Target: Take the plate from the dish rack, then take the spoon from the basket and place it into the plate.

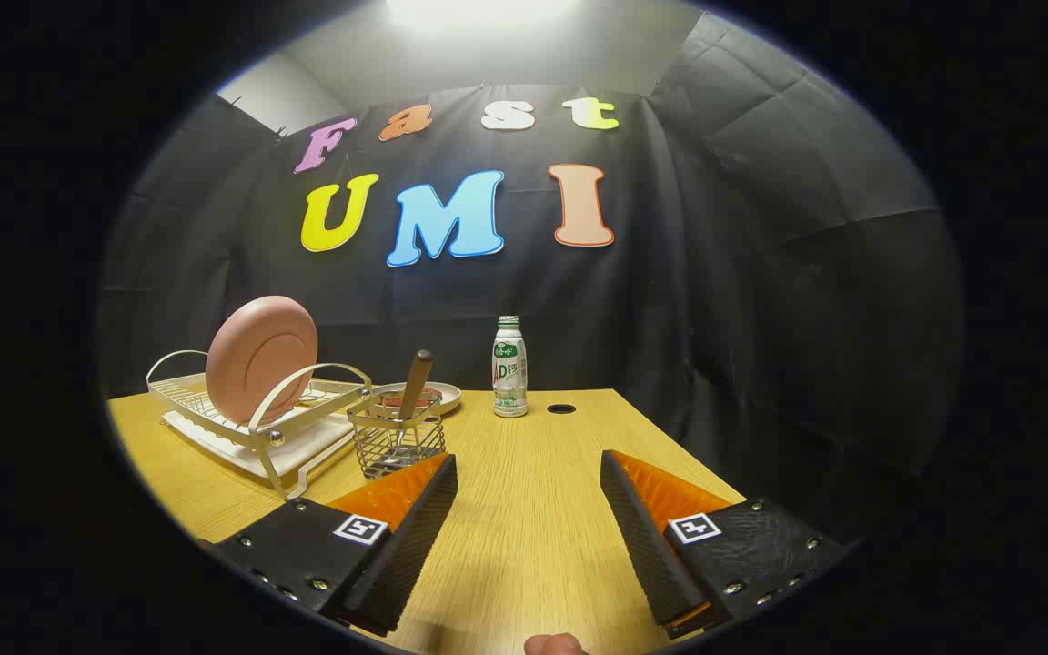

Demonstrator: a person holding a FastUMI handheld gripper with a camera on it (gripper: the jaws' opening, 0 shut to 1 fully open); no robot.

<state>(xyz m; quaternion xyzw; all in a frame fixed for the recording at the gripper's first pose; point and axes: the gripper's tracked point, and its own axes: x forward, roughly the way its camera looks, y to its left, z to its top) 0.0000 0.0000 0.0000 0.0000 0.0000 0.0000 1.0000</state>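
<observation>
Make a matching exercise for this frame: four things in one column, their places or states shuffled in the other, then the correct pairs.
Things:
1. plate
2. spoon
3. bottle
4. tool

Places or states:
A. handle up in the wire basket
B. open, over bare table
C. on edge in the dish rack
D. upright at the table's far edge

Pairs: 1-C, 2-A, 3-D, 4-B

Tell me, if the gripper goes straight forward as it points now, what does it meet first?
Probably the bottle: the open gripper has bare table between its fingers, and the bottle stands beyond them, though slightly off that line.
</observation>
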